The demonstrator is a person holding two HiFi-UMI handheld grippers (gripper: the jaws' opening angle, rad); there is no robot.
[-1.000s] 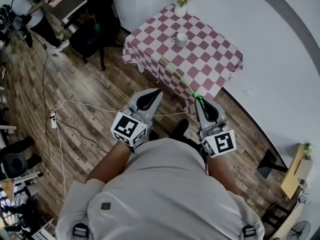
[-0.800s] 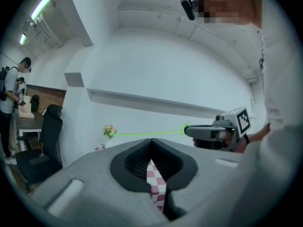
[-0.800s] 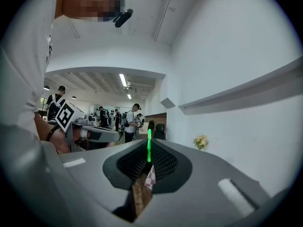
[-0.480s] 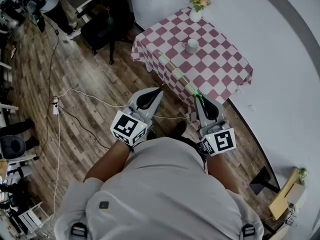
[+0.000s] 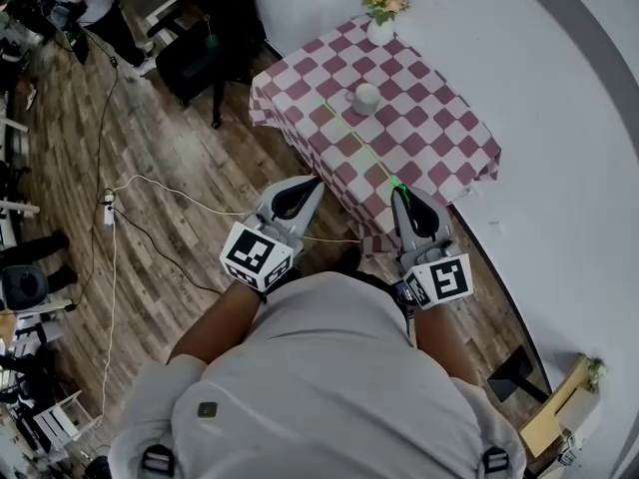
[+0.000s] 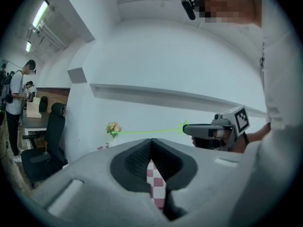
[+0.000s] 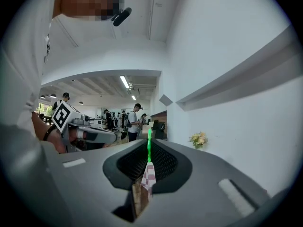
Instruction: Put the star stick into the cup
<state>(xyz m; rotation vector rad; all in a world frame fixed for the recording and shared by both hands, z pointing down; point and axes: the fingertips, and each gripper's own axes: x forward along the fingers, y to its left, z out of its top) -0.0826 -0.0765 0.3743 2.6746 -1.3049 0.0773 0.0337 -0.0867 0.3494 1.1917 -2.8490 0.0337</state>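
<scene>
A thin green star stick (image 5: pixel 364 151) slants up and left from my right gripper (image 5: pixel 400 190), which is shut on its near end. Its far end lies over the checked tablecloth, left of the white cup (image 5: pixel 366 98). In the right gripper view the star stick (image 7: pixel 149 148) rises straight out between the closed jaws. My left gripper (image 5: pixel 303 185) hangs shut and empty over the wooden floor, short of the table. The left gripper view shows the right gripper (image 6: pixel 188 128) holding the star stick (image 6: pixel 147 132) level.
The table (image 5: pixel 439 138) stands against a white wall, with a vase of flowers (image 5: pixel 380 20) at its far corner. White cables (image 5: pixel 150 203) trail over the floor at left. A black chair (image 5: pixel 195 53) and people stand further left.
The head view has swung, and the table now lies a little closer to the grippers. Both grippers keep their places, and the right one still holds the stick.
</scene>
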